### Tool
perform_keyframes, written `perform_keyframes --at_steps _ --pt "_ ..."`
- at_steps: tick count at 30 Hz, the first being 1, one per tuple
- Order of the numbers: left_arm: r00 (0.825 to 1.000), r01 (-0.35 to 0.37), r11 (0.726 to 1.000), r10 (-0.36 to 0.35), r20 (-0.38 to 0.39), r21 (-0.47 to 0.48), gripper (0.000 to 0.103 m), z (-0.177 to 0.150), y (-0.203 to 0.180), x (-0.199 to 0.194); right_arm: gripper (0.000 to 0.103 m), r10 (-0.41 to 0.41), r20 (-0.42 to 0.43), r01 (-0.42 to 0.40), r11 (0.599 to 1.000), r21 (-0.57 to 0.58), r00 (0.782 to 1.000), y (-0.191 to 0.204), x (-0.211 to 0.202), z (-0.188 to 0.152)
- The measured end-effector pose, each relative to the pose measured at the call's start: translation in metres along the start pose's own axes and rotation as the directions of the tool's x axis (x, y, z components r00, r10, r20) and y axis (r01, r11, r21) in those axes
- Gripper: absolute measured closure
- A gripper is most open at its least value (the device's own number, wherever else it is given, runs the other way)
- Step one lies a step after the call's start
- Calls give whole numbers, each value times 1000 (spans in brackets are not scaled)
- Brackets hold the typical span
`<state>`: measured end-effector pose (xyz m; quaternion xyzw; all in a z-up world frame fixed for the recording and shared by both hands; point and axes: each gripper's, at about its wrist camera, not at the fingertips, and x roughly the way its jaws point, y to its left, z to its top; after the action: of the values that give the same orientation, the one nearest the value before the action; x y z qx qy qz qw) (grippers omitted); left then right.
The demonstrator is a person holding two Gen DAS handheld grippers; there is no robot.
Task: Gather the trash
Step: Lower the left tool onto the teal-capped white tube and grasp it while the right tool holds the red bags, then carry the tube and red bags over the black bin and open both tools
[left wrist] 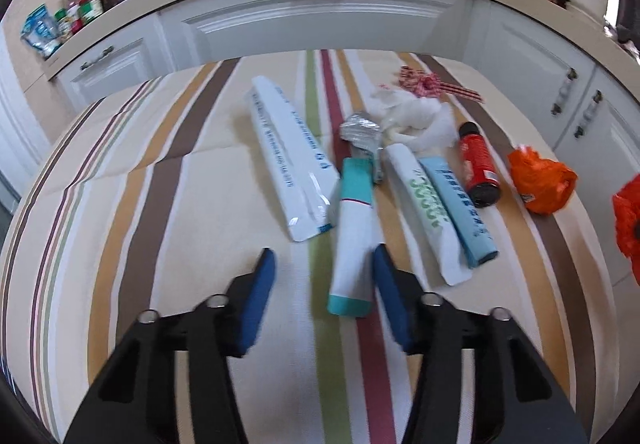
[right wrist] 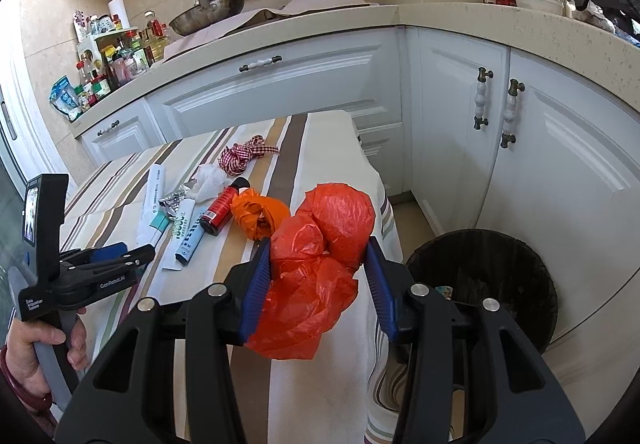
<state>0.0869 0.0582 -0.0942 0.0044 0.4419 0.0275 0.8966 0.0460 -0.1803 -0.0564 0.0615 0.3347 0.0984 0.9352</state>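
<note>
Both handheld grippers share one build: matte black plastic arms with cut-out slots, round silver screw heads at the pivots, and blue ribbed pads on the inner finger faces. The left gripper [left wrist: 324, 264] and right gripper [right wrist: 318, 254] match. The left unit carries white "GenRobot.AI" lettering, a small lit screen and a grey handle. The left hand [right wrist: 44, 340] shows bare skin, with a dark red cuff.

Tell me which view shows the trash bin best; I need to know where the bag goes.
The right wrist view: the dark trash bin sits on the floor beside the table, past the right claw clamping the red plastic bag. The left wrist view doesn't show it.
</note>
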Motion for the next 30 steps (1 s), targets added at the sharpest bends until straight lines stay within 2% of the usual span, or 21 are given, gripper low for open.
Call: perform_keyframes --at_steps 2,5,12,20,25,30 --pt "1000 10 1000 -10 6 20 76 -1 -2 -2 59 -2 3 2 1000 -2 1000 0 0 0" --pt "1000 24 999 -24 13 27 83 -4 -1 -4 59 -3 -2 3 1000 -3 1000 0 0 0" --pt "999 28 999 -29 37 23 84 -10 5 -15 59 -16 2 16 1000 -14 1000 4 -3 -2" --pt "992 13 998 -21 124 63 84 -12 -4 -45 59 -38 31 39 999 -19 999 3 -13 -3" --pt "985 72 992 -87 151 104 84 -8 -31 -57 59 -87 59 88 996 -10 994 -11 -24 -4" --pt "967 151 970 -184 174 188 84 -6 -78 -67 59 -160 81 160 987 8 984 -35 -34 -8"
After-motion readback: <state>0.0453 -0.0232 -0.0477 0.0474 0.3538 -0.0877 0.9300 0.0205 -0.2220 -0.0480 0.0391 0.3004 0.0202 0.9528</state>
